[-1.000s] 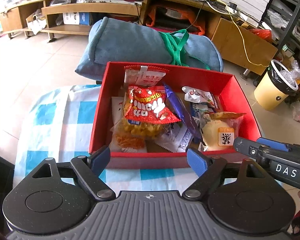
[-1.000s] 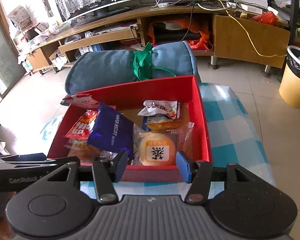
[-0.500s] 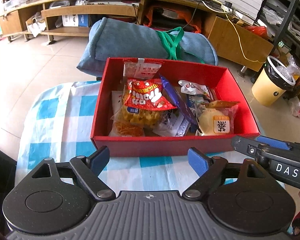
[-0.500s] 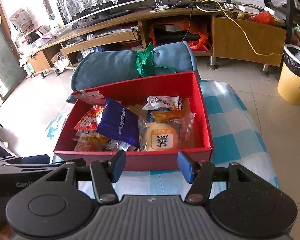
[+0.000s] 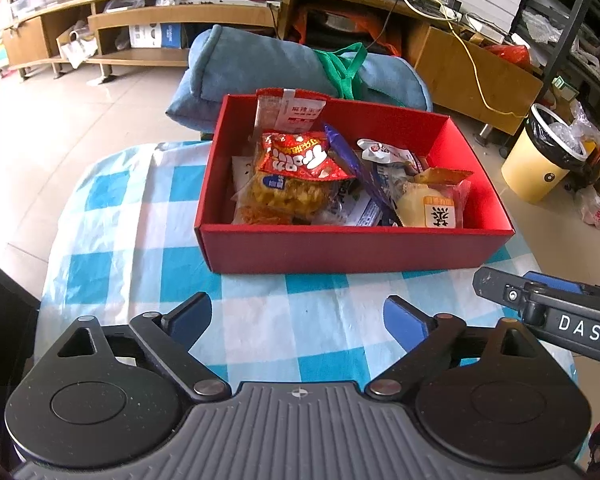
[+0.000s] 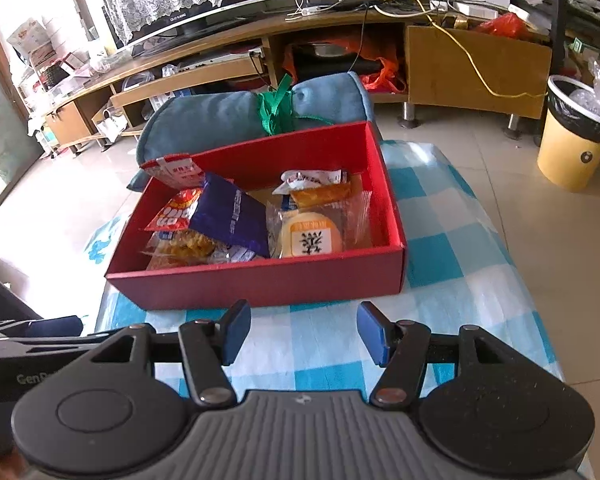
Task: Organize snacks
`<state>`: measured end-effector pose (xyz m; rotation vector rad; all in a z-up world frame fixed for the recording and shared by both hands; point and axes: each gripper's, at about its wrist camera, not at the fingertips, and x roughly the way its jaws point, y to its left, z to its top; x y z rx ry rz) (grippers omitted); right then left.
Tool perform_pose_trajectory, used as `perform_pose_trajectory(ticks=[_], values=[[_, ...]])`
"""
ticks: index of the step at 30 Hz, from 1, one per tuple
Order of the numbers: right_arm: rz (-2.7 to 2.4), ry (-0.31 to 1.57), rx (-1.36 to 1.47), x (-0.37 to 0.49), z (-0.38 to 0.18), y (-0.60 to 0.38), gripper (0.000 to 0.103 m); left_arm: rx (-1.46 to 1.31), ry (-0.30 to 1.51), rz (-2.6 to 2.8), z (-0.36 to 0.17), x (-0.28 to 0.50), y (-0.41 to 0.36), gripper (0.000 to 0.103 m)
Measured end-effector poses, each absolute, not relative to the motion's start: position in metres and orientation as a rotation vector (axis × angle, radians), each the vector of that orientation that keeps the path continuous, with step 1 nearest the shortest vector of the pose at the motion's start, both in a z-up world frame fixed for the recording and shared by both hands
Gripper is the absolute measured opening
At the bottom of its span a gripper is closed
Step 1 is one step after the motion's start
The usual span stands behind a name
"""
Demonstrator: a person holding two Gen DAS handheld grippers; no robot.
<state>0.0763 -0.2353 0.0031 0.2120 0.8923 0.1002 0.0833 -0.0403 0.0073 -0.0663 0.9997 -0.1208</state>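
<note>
Box: red box (image 5: pixel 352 246) sits on the checked counter (image 5: pixel 260 320), with all visible snacks inside it; nothing lies loose on the cloth.
Left gripper: left gripper (image 5: pixel 298 318) hangs just short of the box's near wall, fingers spread apart, holding nothing.
Right gripper: right gripper (image 6: pixel 304 332) hangs beside it at the same wall, also spread and empty.
Risk: packets are heaped, so pinching 1 could drag its neighbour out; the crisp bag (image 5: pixel 300 160) could crush under a hard squeeze.
Risk 2: a low approach could catch the near wall and shove the light box toward the blue bundle (image 5: pixel 284 64).
Axis: box's long side runs left to right across both views.
Purple packet: purple packet (image 6: pixel 232 216) leans on the heap, tilted, its long axis running from the near wall toward the far wall.
Cake: wrapped cake (image 6: pixel 312 236) lies by the near wall, label up.
</note>
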Motion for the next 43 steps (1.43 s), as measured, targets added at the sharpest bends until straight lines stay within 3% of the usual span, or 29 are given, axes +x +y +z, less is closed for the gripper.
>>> perform_pose_trajectory(ticks=[43], values=[[0.125, 0.9, 0.216, 0.033, 0.005, -0.226, 0.057, -0.015, 0.95, -0.119, 0.015, 0.041, -0.044, 0.098]])
